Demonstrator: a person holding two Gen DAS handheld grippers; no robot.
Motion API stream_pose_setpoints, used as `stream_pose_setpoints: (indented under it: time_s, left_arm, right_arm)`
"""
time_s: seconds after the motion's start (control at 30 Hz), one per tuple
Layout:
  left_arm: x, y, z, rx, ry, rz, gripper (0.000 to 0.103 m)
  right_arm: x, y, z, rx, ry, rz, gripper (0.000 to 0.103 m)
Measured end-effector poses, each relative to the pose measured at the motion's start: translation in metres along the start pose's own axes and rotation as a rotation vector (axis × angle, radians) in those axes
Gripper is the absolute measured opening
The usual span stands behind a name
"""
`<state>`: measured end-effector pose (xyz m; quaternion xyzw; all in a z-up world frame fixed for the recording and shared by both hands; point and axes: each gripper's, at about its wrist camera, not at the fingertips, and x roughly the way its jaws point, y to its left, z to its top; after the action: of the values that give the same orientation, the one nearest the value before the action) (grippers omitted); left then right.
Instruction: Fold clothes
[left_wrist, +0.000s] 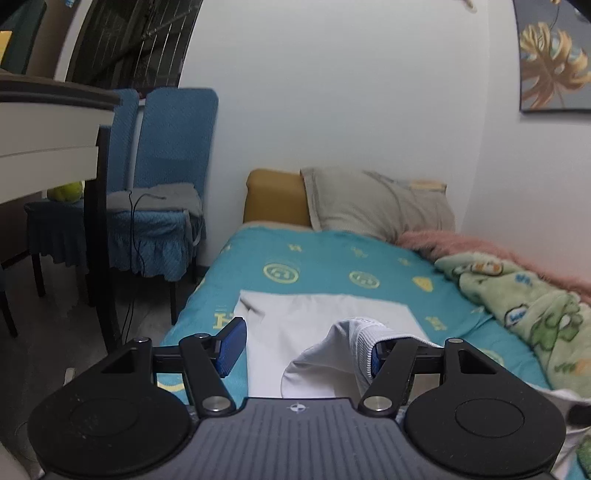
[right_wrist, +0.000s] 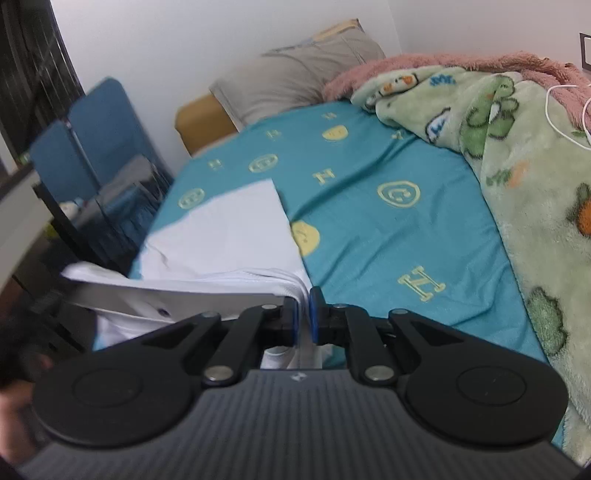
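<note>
Bed (right_wrist: 369, 236) with teal sheet, yellow letter and face prints. White garment (right_wrist: 229, 229) lies flat on left near part. Grey pillow (left_wrist: 376, 201) at far end. Green cartoon blanket (right_wrist: 524, 177) heaped along right side; pink fuzzy blanket (left_wrist: 480, 247) seemingly under it.

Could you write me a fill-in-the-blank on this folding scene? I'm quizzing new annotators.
1. The white garment lies on a ___ bedsheet.
2. The right gripper is ___ on the garment's edge.
3. The left gripper stands ___.
4. The pillow is ___ in colour.

Missing words: teal; shut; open; grey
</note>
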<state>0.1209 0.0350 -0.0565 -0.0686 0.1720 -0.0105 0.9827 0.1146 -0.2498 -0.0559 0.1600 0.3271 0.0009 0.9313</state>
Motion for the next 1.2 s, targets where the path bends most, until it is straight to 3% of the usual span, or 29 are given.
stream_pose_setpoints:
  time_s: [0.1,0.23,0.4,0.47,0.63,0.9,1.2]
  left_arm:
    - [-0.019,-0.003,0.007,0.017,-0.044,-0.015,0.065]
    - [-0.040,-0.004,0.012,0.013,-0.091,-0.024,0.065]
    - [-0.054,-0.002,0.016,-0.004,-0.122,-0.030,0.065]
    - [-0.057,-0.003,0.017,0.003,-0.128,-0.028,0.065]
    - [-0.056,-0.009,0.012,0.036,-0.114,-0.016,0.065]
    - [-0.054,-0.011,0.008,0.058,-0.107,0.015,0.068]
    - [-0.108,-0.014,0.051,-0.001,-0.266,0.013,0.074]
  right_arm:
    - [0.011,0.004,-0.005,-0.034,0.023,-0.054,0.022]
    - [0.028,0.005,-0.011,-0.049,0.080,-0.089,0.027]
    - [0.036,0.009,-0.016,-0.080,0.079,-0.127,0.060]
    - [0.040,0.009,-0.017,-0.084,0.084,-0.136,0.065]
    - [0.040,-0.002,-0.015,-0.009,0.075,-0.143,0.066]
    - [0.008,-0.024,0.000,0.166,-0.119,-0.130,0.066]
    - [-0.064,-0.009,0.026,0.159,-0.398,-0.077,0.066]
